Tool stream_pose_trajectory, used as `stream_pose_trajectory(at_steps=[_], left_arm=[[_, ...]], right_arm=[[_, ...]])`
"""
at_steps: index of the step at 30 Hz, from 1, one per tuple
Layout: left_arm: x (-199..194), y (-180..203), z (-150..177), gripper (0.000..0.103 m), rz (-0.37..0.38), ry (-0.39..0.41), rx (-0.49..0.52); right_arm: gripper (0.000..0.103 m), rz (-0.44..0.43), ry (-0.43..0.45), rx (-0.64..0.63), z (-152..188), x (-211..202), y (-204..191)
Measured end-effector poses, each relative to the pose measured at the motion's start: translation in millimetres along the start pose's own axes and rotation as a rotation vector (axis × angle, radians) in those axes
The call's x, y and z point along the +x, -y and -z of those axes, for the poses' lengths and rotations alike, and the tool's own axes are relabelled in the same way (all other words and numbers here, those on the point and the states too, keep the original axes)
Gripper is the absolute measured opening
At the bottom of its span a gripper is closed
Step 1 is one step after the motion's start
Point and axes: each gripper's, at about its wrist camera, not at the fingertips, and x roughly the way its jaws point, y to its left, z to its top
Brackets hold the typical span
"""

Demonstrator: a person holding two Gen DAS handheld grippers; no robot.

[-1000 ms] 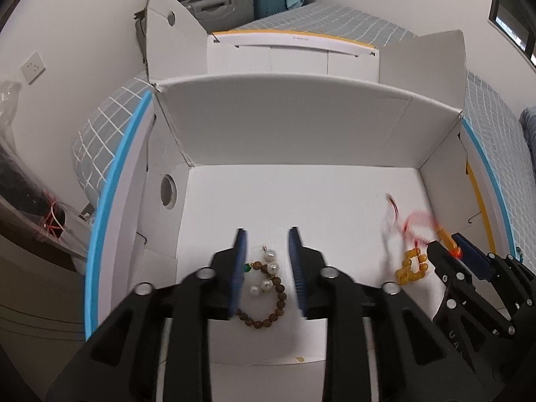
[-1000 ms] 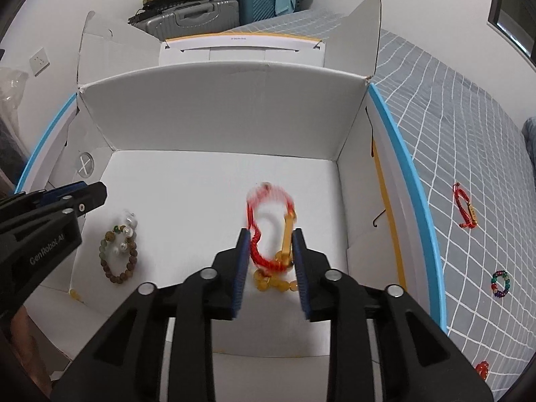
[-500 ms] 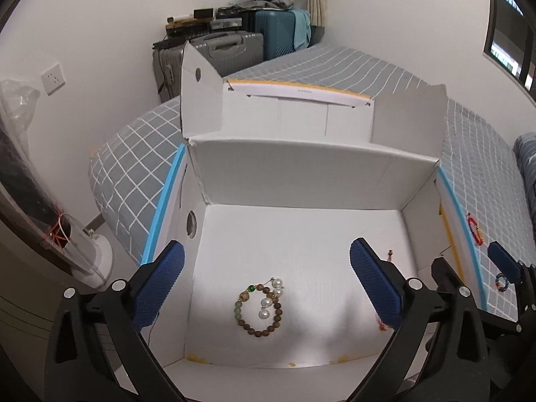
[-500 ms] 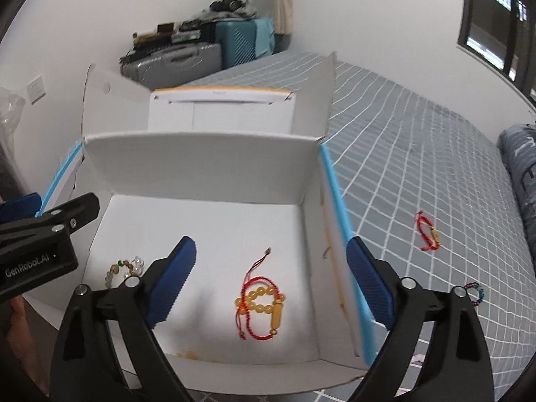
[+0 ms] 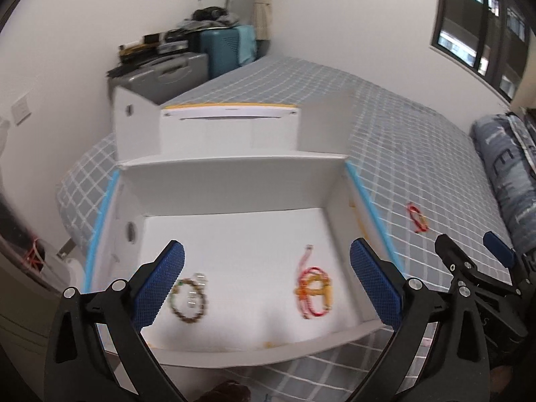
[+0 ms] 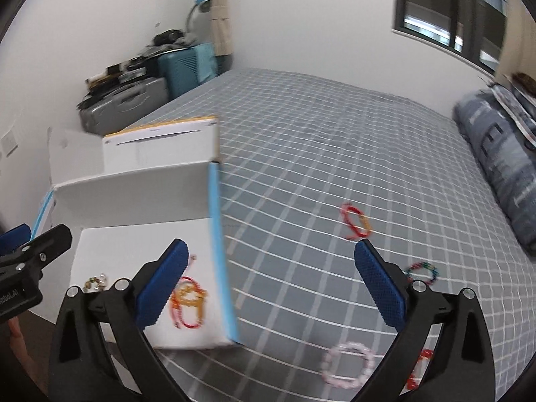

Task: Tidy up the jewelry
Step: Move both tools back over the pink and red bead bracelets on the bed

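Hovering above the white cardboard box (image 5: 234, 181), the left tool (image 5: 266, 283) stood spread wide and gripped nothing. Below it, on the box floor, lay a brown wooden-bead bracelet with pearls (image 5: 188, 298) near the left wall and a red cord bracelet with amber beads (image 5: 313, 289) toward the right wall, well apart. The right tool (image 6: 268, 284) was still widening, with nothing between its pads, and it hung over the box's blue-edged right wall (image 6: 217, 251). On the grey checked bed cover (image 6: 335, 140) lay a red cord bracelet (image 6: 355, 225), a multicoloured bead bracelet (image 6: 422, 272) and a pink bead bracelet (image 6: 348, 363).
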Motion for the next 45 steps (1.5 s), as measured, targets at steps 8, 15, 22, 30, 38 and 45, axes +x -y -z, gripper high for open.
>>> stream_pose_trajectory(at_steps=[8, 15, 22, 30, 38, 45], left_arm=[[-1.7, 99.3, 20.3, 0.097, 0.129, 0.012, 0.147], [16.7, 180.0, 52.0, 0.097, 0.212, -0.041, 0.265], [41.2, 226.6, 94.8, 0.097, 0.234, -0.101, 0.367], [89.9, 236.6, 129.9, 0.097, 0.216, -0.188, 0.398], [118.7, 237.5, 142.0, 0.097, 0.240, -0.251, 0.388], [127.7, 242.2, 145.6, 0.097, 0.240, -0.247, 0.399]], right_arm=[[0.095, 0.150, -0.014, 0.050, 41.2, -16.1, 81.8], [0.095, 0.250, -0.073, 0.130, 84.6, -21.8, 158.2], [0.095, 0.277, -0.129, 0.212, 125.4, -23.7, 215.0], [0.095, 0.235, -0.243, 0.240, 161.6, 6.1, 237.2], [0.095, 0.194, -0.329, 0.190, 175.3, 33.8, 224.6], [0.095, 0.186, -0.389, 0.211, 181.9, 54.5, 230.9]])
